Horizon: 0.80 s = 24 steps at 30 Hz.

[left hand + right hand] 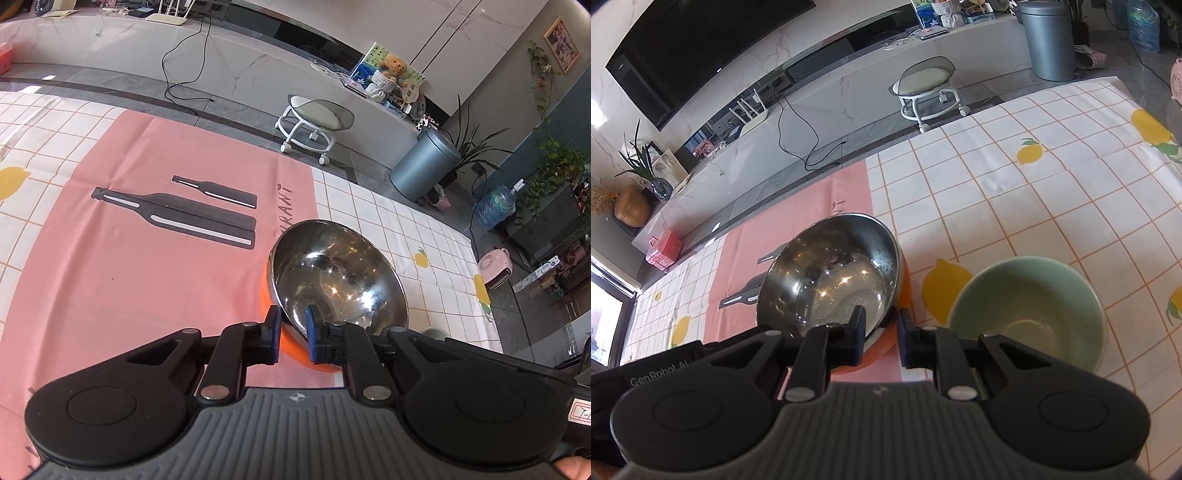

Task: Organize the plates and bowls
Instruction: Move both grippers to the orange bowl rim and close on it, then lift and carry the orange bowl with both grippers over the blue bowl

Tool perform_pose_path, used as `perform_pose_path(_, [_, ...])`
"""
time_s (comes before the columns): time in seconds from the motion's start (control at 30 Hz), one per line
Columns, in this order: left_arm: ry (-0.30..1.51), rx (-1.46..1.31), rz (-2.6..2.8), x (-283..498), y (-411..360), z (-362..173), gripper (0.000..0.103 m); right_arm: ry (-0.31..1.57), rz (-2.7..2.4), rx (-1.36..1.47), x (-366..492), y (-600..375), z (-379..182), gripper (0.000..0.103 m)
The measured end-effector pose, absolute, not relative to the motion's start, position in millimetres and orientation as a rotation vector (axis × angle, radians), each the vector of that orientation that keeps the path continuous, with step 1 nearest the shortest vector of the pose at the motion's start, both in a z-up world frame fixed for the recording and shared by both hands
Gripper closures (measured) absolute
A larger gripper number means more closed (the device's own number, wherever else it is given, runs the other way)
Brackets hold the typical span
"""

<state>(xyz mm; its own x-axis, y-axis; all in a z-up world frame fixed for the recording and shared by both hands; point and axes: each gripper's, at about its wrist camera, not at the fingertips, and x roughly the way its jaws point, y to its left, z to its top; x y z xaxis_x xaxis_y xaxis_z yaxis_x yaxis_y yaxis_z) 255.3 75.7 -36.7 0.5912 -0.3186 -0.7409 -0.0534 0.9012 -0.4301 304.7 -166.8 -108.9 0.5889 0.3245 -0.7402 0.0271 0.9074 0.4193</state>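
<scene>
Just ahead of both grippers, steel bowl [338,275] nested in an orange one [291,347], left gripper [291,334] and right gripper [881,332] each pinching its near rim, green bowl [1028,314] right of the right gripper

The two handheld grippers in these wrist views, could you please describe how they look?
Both are black linkage mechanisms with round silver pivot pins on a ribbed grey body flanked by two round black housings. The left gripper has blue pads on its fingers. The right gripper shows white "GenRobot" lettering at its left side.
</scene>
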Motion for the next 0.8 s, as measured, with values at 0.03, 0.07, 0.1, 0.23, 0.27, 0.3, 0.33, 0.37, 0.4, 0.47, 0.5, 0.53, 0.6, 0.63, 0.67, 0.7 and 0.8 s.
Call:
perform_pose_path(0.03, [0.947,-0.437,-0.157,253,76,-35,0.09,0.946,0.185,0.409,304,-166,-108,0.087])
perform_pose_path(0.07, [0.956,-0.437,-0.153,251,76,-33,0.09,0.964,0.189,0.408,303,-166,-108,0.087])
perform_pose_path(0.1, [0.957,-0.437,-0.158,248,76,-31,0.096,0.981,0.198,0.418,301,-167,-109,0.087])
perform_pose_path(0.23, [0.954,-0.456,-0.207,246,74,-27,0.097,1.016,0.241,0.45,296,-167,-109,0.087])
perform_pose_path(0.27, [0.945,-0.445,-0.191,246,74,-27,0.095,1.014,0.24,0.443,295,-166,-109,0.086])
perform_pose_path(0.3, [0.932,-0.433,-0.169,247,75,-26,0.094,1.008,0.238,0.436,296,-165,-108,0.085])
perform_pose_path(0.33, [0.92,-0.429,-0.151,247,77,-26,0.091,0.999,0.236,0.432,296,-165,-108,0.083])
perform_pose_path(0.37, [0.91,-0.43,-0.139,247,79,-26,0.087,0.983,0.232,0.427,296,-165,-106,0.081])
perform_pose_path(0.4, [0.898,-0.436,-0.125,248,82,-26,0.078,0.97,0.228,0.421,295,-166,-105,0.079])
perform_pose_path(0.47, [0.876,-0.456,-0.085,250,90,-28,0.063,0.943,0.222,0.409,296,-166,-102,0.071])
perform_pose_path(0.5, [0.873,-0.465,-0.067,252,92,-29,0.053,0.933,0.219,0.402,298,-166,-102,0.071])
perform_pose_path(0.53, [0.88,-0.47,-0.054,255,95,-32,0.048,0.926,0.213,0.393,299,-166,-101,0.071])
perform_pose_path(0.6, [0.912,-0.482,-0.057,261,97,-39,0.045,0.916,0.203,0.37,302,-165,-103,0.071])
perform_pose_path(0.63, [0.926,-0.492,-0.059,263,97,-43,0.043,0.914,0.197,0.36,304,-163,-104,0.071])
perform_pose_path(0.67, [0.936,-0.502,-0.059,265,97,-46,0.043,0.914,0.19,0.351,304,-163,-105,0.071])
perform_pose_path(0.7, [0.946,-0.511,-0.06,266,98,-51,0.042,0.917,0.187,0.344,306,-163,-106,0.071])
perform_pose_path(0.8, [0.957,-0.529,-0.065,270,97,-58,0.042,0.926,0.188,0.343,308,-162,-111,0.071])
